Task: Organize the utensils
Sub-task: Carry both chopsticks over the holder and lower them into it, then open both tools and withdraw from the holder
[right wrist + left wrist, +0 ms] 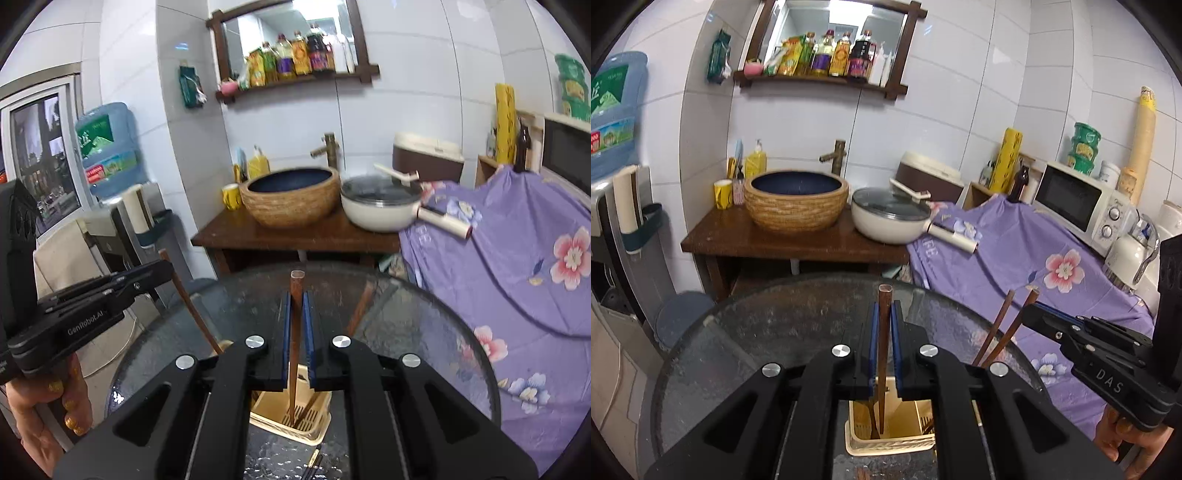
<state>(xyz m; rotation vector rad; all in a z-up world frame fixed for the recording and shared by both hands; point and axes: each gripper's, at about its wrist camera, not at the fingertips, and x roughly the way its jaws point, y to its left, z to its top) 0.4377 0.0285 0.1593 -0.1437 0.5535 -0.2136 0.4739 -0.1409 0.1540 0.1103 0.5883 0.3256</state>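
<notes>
Right wrist view alone showed dark chopsticks (313, 459) lying on the glass table (424, 317). Left gripper (885, 332) and right gripper (296, 328), each tilted downward, were clamped on a wooden utensil (884, 354) over the beige holder (890, 439).

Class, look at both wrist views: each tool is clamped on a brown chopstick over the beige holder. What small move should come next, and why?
Probably open the left tool first: its chopstick already stands with its lower end inside the beige utensil holder, so it should drop in. The right tool could follow, since its chopstick also reaches into the holder.

Basin (796, 201) beside lidded pan (891, 218); microwave (1080, 205) on purple cloth (1015, 254)
</notes>
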